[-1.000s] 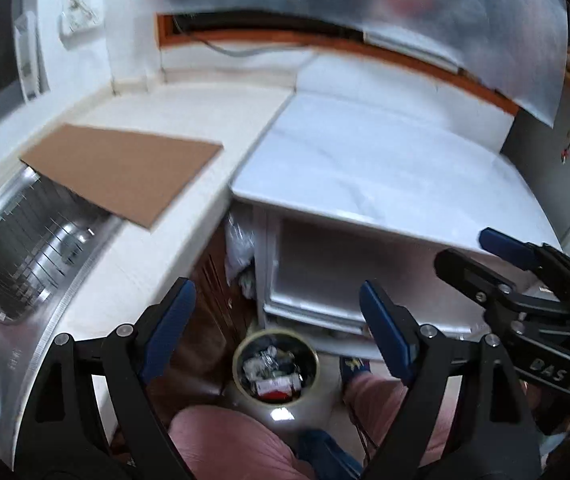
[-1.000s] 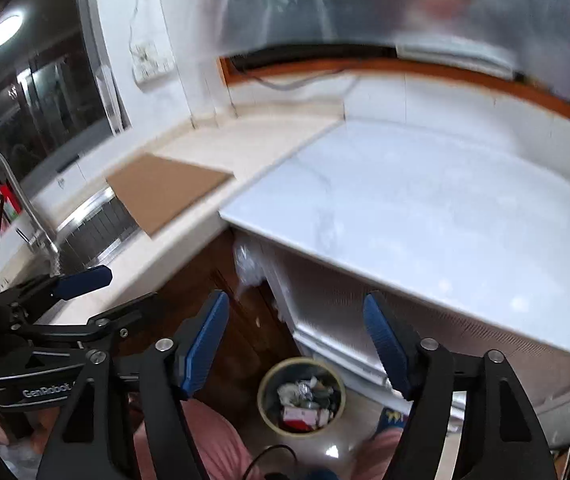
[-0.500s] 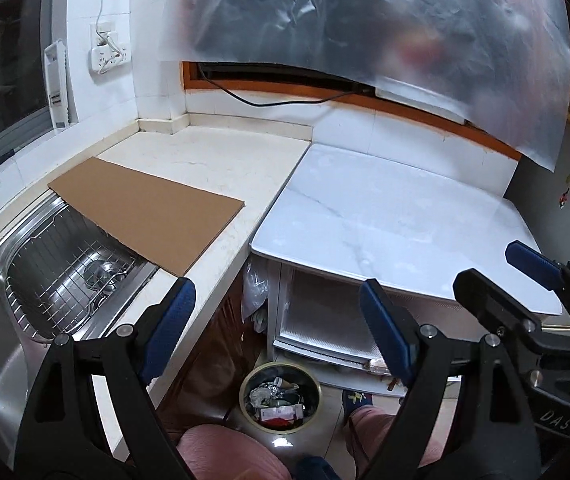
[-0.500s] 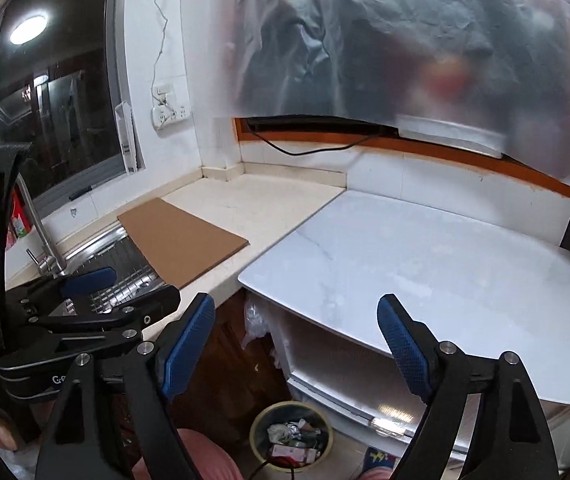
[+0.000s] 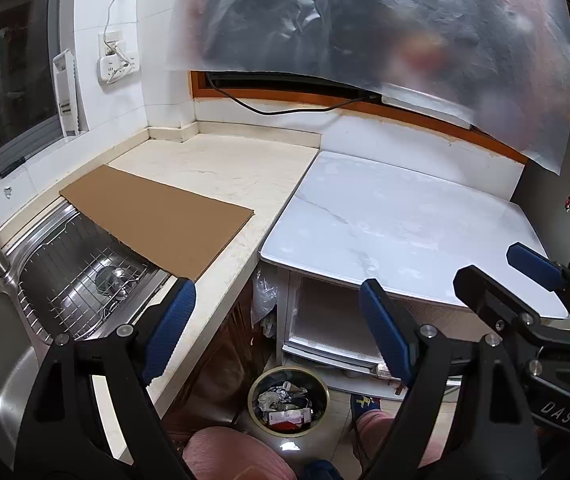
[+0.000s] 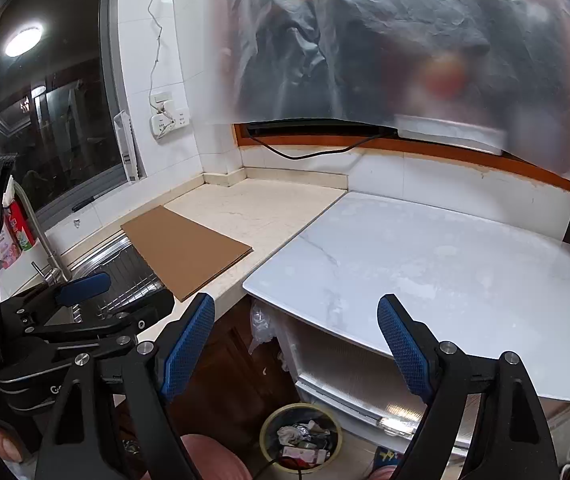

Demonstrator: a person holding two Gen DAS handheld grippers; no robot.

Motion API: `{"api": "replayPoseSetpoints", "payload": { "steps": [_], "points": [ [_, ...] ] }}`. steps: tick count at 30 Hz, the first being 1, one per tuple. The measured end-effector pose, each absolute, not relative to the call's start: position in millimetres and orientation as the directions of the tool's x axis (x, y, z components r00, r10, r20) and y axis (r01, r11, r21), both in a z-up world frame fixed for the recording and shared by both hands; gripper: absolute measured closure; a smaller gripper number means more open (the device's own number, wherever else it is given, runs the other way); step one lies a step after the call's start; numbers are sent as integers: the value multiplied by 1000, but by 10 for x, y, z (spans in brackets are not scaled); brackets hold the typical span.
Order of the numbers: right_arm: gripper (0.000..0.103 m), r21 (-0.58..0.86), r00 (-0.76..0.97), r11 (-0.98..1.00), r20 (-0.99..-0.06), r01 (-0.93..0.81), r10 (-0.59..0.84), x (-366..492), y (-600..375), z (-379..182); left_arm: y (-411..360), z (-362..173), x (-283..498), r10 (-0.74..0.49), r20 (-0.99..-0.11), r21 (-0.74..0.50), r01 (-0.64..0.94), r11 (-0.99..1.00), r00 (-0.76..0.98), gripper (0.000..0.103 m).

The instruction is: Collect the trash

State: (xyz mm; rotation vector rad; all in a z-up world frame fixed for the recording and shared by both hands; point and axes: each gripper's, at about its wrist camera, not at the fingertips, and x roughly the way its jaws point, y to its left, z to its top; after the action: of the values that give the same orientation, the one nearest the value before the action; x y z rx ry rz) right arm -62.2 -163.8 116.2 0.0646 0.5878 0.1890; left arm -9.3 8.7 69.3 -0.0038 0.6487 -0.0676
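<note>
Fingers of left gripper (image 5: 277, 332) and right gripper (image 6: 297, 344) stand wide, empty. Trash bin (image 5: 288, 400) sits on the floor below both, beside the white surface (image 5: 405, 224); neither gripper is clearly nearer.

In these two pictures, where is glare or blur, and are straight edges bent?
Left wrist view: floor glare spot beside the trash bin; plastic sheet hazy. Right wrist view: ceiling lamp reflection in the window; white tabletop edge curves from fisheye.
</note>
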Motion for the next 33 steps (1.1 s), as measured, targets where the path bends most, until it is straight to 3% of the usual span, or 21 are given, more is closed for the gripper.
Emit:
{"api": "replayPoseSetpoints", "payload": {
  "steps": [33],
  "points": [
    [18,119,812,981,-551,-151,192,-567,-1729,1104,99,651,-34,-44,-617,-18,42,999,786,22]
  ]
}}
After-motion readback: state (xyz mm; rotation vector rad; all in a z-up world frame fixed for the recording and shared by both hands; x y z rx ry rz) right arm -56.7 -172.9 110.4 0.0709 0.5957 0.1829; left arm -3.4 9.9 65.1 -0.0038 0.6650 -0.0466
